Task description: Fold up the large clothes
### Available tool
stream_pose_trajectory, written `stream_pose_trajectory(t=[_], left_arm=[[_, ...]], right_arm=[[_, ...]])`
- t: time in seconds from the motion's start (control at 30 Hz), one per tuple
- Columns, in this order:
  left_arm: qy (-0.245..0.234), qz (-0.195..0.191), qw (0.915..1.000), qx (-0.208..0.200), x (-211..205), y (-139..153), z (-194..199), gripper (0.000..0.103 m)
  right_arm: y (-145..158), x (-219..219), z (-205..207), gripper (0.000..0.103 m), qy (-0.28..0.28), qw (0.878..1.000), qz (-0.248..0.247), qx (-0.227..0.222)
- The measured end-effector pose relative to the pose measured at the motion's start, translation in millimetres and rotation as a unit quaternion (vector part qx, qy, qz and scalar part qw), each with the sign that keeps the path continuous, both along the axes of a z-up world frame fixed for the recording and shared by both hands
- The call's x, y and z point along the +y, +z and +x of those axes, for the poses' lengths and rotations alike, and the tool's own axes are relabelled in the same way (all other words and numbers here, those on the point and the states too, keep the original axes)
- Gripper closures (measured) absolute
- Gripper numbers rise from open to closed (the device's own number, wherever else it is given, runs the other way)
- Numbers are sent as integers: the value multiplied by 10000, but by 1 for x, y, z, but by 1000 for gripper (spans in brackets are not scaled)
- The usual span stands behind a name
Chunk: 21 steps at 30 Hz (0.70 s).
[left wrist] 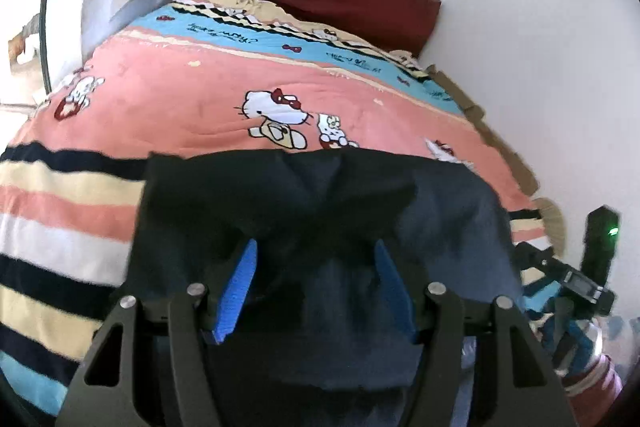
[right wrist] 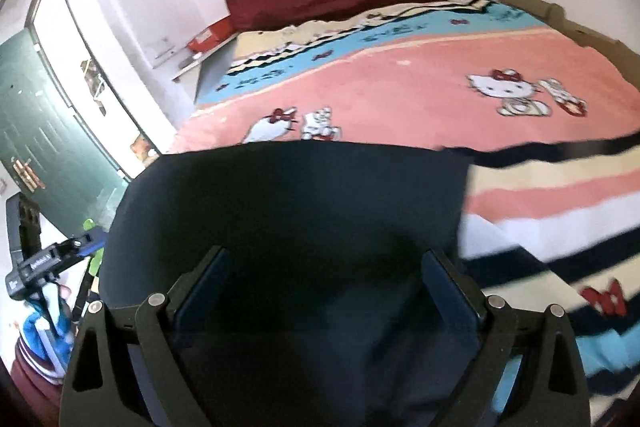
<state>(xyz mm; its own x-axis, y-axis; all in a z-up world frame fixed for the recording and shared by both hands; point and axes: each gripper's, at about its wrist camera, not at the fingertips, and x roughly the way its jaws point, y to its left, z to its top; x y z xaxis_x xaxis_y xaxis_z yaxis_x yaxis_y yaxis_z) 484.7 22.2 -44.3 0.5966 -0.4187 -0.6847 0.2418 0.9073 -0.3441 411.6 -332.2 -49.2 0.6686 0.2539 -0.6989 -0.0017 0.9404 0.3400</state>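
Dark garment (left wrist: 320, 211) drapes over both spread-apart claws, left claw (left wrist: 316, 267) and right claw (right wrist: 324, 287), above the quilt (left wrist: 192, 95)

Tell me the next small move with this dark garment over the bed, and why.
Probably lower both hand-held grippers together and lay the garment flat on the quilt. The cloth drapes over the left hand-held gripper and the right hand-held gripper, hiding most of their fingers, and its far edge appears to hang above the bedding, so it looks lifted rather than spread. Whether either grip is closed cannot be seen.
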Motion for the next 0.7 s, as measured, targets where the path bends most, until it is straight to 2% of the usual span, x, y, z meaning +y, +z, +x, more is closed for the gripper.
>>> stream_pose_trajectory(t=[0.13,0.23,0.47,0.7], left_arm=[[216,567,9980,-173,-26,-7,6,43],[302,761,9963,-244,-31,-15,12,43],[400,643,9969,-230,-23,-31,24,42],[436,503,9976,-206,-15,-38,26,38]], right_arm=[[-10,22,19,7,125,9998,-169,36],[-20,20,28,6,93,9998,-136,70],[-28,13,34,4,33,9999,-45,89],[-40,2,38,2,-38,9996,261,107]])
